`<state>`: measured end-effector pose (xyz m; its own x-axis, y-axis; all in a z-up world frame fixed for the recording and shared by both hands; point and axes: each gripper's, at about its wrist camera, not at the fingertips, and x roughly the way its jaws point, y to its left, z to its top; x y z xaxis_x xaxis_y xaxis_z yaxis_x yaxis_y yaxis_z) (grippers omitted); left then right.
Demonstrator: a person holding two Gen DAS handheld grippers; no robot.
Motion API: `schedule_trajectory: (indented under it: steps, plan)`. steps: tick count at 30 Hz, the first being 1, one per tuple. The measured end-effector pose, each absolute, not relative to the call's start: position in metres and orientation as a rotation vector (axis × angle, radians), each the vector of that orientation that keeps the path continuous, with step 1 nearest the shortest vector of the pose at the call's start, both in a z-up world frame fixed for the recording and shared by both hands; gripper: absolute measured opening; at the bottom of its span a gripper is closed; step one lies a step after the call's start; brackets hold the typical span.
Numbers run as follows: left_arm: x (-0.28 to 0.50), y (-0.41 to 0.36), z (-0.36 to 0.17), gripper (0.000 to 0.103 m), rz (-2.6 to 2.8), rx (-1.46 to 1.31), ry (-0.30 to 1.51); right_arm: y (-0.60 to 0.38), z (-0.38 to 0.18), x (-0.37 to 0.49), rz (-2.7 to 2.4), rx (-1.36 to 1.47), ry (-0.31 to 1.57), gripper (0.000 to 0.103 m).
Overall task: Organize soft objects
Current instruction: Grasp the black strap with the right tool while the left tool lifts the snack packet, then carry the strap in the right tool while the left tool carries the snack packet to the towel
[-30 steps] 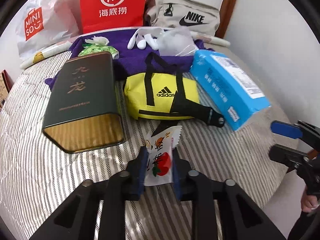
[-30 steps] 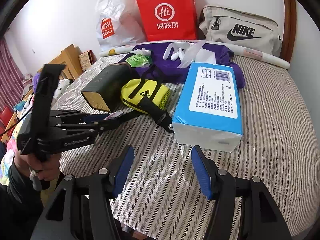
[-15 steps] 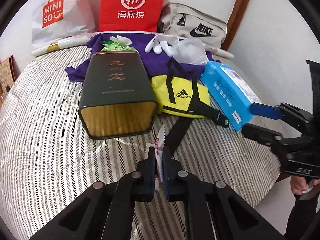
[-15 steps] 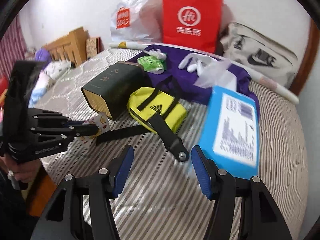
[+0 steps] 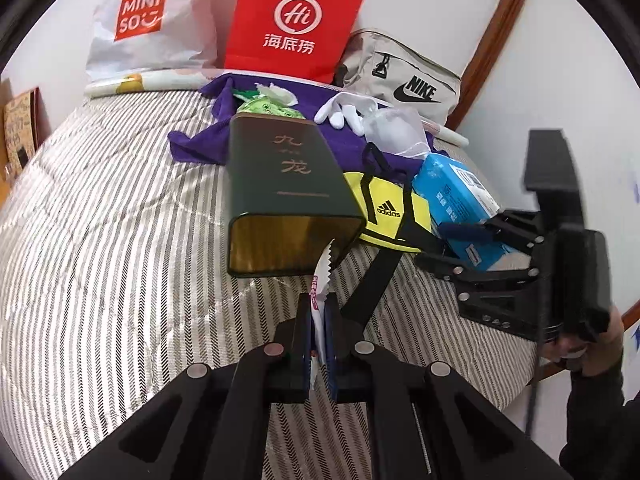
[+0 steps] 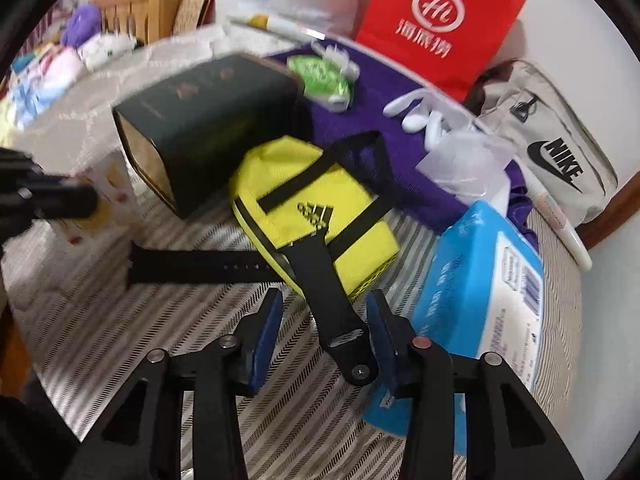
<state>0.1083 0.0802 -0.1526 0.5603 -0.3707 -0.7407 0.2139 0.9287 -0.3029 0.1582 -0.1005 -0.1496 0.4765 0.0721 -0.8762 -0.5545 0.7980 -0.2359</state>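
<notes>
My left gripper is shut on a thin white snack packet, held edge-on above the striped bedspread in front of the dark green tin. The right wrist view shows the same left gripper blurred at the left edge. My right gripper hangs low over the black strap tab of the yellow adidas bag. Its jaws are closing, with the tab between them and a gap on each side. A blue tissue pack lies just to the right of it.
On the striped bed, a purple cloth carries white gloves, a green packet and a clear plastic bag. A red paper bag, a Miniso bag and a Nike bag line the wall.
The left gripper pinched flat on the packet and shifted left, towards the tin. The right gripper dropped and rolled over the bag's strap tab, and its jaws narrowed.
</notes>
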Motion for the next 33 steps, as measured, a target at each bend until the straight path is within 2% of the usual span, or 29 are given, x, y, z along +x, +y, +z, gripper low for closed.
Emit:
schedule_trajectory:
  steps: [1, 3, 4, 6, 22, 33]
  plan:
    - [0.109, 0.082, -0.153, 0.006, -0.353, -0.202, 0.915, -0.099, -0.153, 0.16, 0.399, -0.559, 1.017, 0.028]
    - [0.11, 0.085, -0.155, 0.006, -0.357, -0.218, 0.919, -0.099, -0.155, 0.159, 0.405, -0.573, 1.009, 0.021]
    - [0.109, 0.085, -0.155, 0.006, -0.358, -0.217, 0.918, -0.099, -0.153, 0.158, 0.406, -0.57, 1.006, 0.007]
    - [0.109, 0.086, -0.155, 0.006, -0.356, -0.221, 0.916, -0.103, -0.146, 0.157, 0.435, -0.525, 1.008, 0.005]
    - [0.09, 0.089, -0.146, 0.006, -0.323, -0.237, 0.917, -0.155, -0.114, 0.109, 0.46, -0.225, 0.977, 0.003]
    - [0.077, 0.085, -0.147, 0.006, -0.283, -0.255, 0.941, -0.216, -0.134, 0.071, 0.327, -0.117, 1.016, 0.003]
